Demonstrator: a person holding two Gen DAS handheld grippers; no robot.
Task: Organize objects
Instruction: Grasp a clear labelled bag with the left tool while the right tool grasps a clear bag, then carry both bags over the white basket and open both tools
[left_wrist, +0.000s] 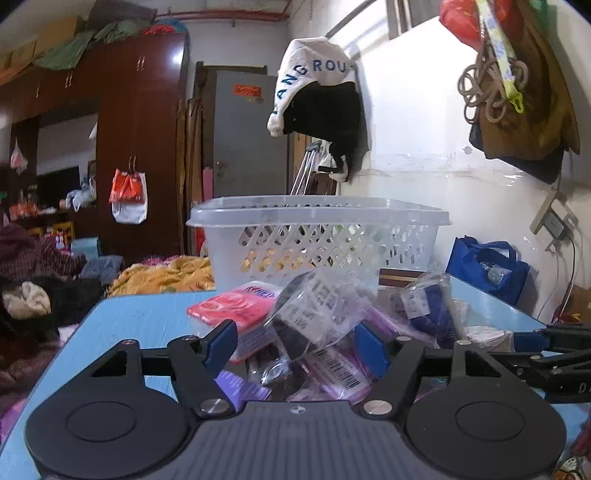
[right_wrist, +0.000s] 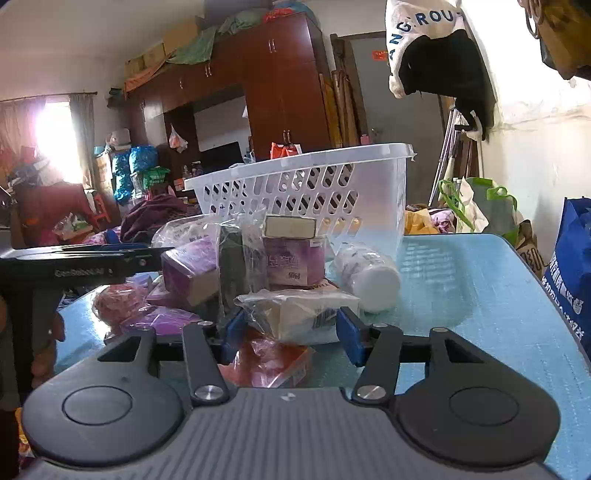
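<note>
Left gripper (left_wrist: 295, 341): we see its jaws part-open around a clear-bagged dark item (left_wrist: 314, 314), contact unclear. Right gripper (right_wrist: 290, 328) pinches a bagged white box (right_wrist: 303, 314). 1 white basket (left_wrist: 317, 236) sits at the table's (left_wrist: 140, 317) far edge.

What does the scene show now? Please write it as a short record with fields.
surface: blue table
container: white basket, upright at the far side of the pile
pile: wrapped boxes and packets, in front of the basket
left tool: around a clear bag with a dark item; contact unclear
right tool: both pads against a wrapped white packet
loose item: white bottle, lying on its side
</note>
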